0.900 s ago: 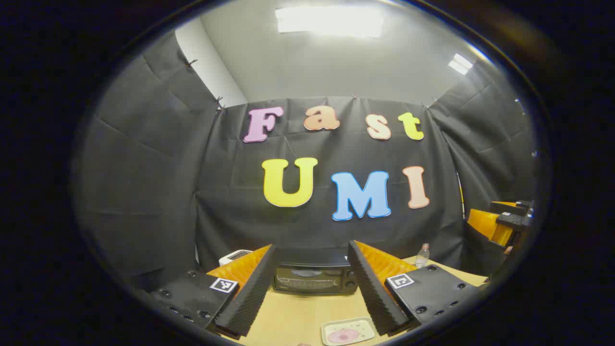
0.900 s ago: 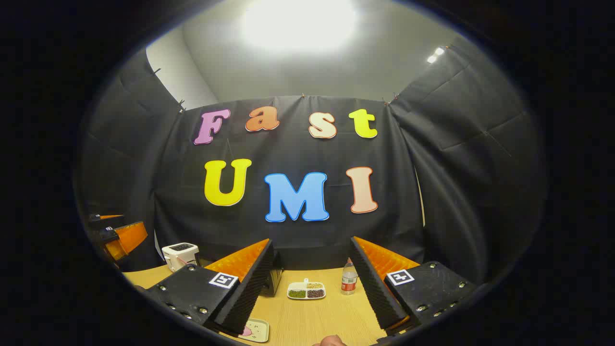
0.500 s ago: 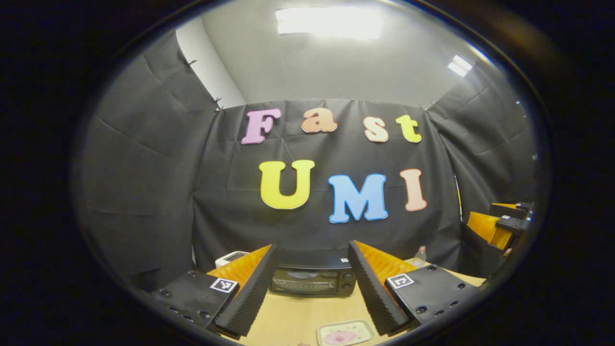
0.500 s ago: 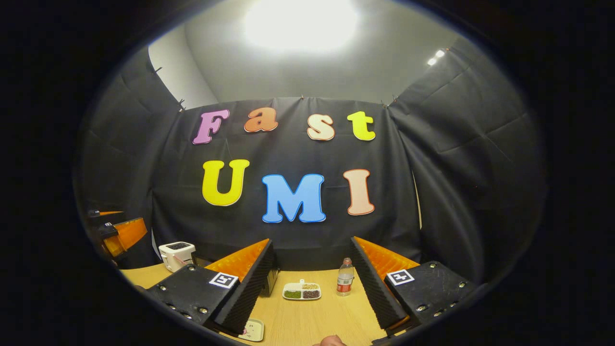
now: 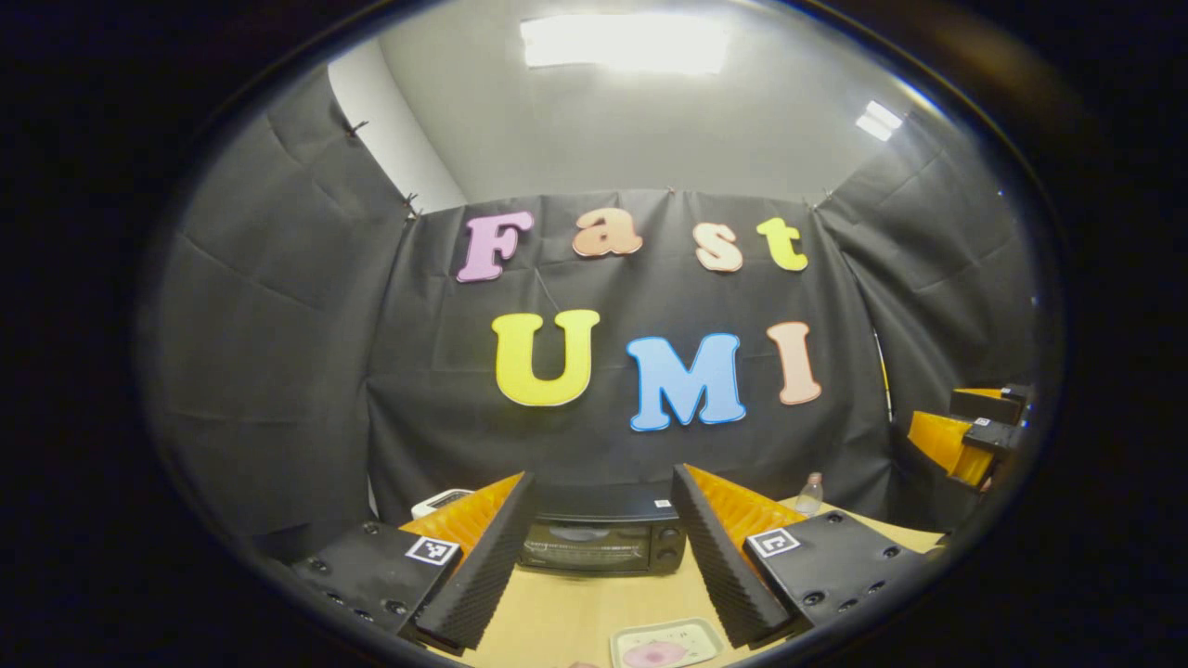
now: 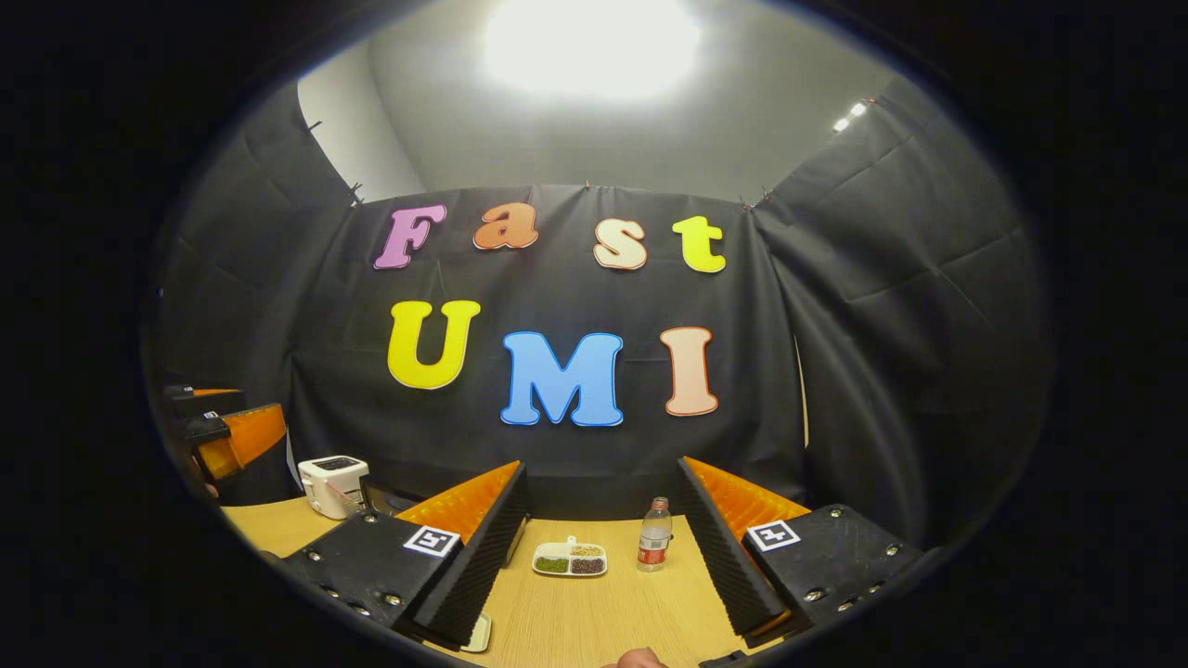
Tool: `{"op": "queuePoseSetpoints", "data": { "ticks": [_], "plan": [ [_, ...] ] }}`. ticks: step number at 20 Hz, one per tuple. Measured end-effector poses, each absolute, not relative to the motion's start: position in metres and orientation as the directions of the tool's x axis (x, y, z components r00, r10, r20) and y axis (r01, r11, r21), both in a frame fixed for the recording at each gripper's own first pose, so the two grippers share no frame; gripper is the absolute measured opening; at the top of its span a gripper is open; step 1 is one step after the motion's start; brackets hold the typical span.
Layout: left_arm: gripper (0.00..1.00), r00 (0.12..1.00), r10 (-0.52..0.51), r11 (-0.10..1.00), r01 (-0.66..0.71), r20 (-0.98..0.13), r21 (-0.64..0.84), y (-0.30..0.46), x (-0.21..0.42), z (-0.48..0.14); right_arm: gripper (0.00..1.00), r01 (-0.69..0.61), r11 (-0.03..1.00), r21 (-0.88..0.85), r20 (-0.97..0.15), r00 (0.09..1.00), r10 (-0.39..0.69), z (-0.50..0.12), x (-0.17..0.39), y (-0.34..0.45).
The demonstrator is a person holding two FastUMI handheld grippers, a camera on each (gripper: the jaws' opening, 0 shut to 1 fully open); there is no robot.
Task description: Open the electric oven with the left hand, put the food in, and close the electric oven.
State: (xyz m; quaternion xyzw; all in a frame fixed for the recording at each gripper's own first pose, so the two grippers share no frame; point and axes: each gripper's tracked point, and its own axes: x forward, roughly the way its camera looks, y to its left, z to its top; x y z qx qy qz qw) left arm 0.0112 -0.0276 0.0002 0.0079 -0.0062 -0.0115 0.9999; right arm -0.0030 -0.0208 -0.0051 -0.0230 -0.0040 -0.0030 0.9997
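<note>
Oven [image 5: 603, 543] nearer | centred ahead of open left gripper [image 5: 601, 566]; door closed

Both the left tool [image 5: 599, 566] and the right tool [image 6: 599, 557] point forward, level, fingers spread wide apart.

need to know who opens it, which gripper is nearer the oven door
Left. The left gripper faces the closed oven head-on, the door framed between its open fingers, not touching. The right gripper points at the sectioned snack dish and bottle, off to the oven's side.
</note>
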Motion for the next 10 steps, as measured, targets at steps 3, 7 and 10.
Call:
{"op": "queuePoseSetpoints", "data": {
  "ticks": [3,7,10],
  "plan": [
    [0.97,1.000,-0.008,1.000,0.008,0.018,0.019,-0.029,0.016,0.004,0.97,-0.023,0.999,-0.035,0.000,1.000,0.023,-0.012,0.000,-0.020],
    [1.00,0.999,0.011,0.999,-0.013,0.035,0.043,-0.025,0.032,0.008,0.97,-0.078,0.996,-0.041,-0.020,0.997,0.077,-0.028,0.004,-0.016],
    [1.00,1.000,0.011,0.999,-0.012,0.026,0.053,-0.019,0.050,0.003,0.97,-0.104,0.994,-0.030,-0.028,0.994,0.103,-0.033,0.009,-0.003]
  ]
}}
